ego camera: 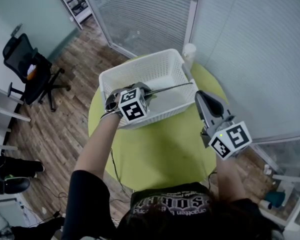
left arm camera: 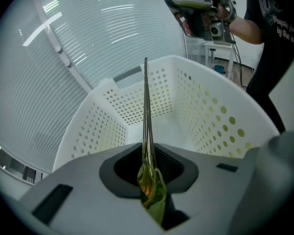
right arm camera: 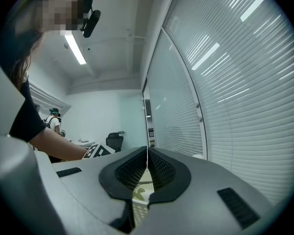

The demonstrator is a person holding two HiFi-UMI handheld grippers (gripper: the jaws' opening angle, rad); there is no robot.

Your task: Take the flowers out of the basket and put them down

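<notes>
Left gripper [left arm camera: 148, 176]: jaws clamped on the flower stems [left arm camera: 146, 102] at their leafy end. The thin stems run straight out from the jaws, over the open white basket [left arm camera: 210, 116]. The basket sits on the round green table [ego camera: 165, 149], toward its far edge. Right gripper [right arm camera: 147, 154]: jaws closed together with nothing between them, held level over the table's right side, apart from the basket.

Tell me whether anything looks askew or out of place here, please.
Nothing is spilled or damaged. Only the flower stems look askew: clamped in the left gripper, they stick out sideways across the white basket.
</notes>
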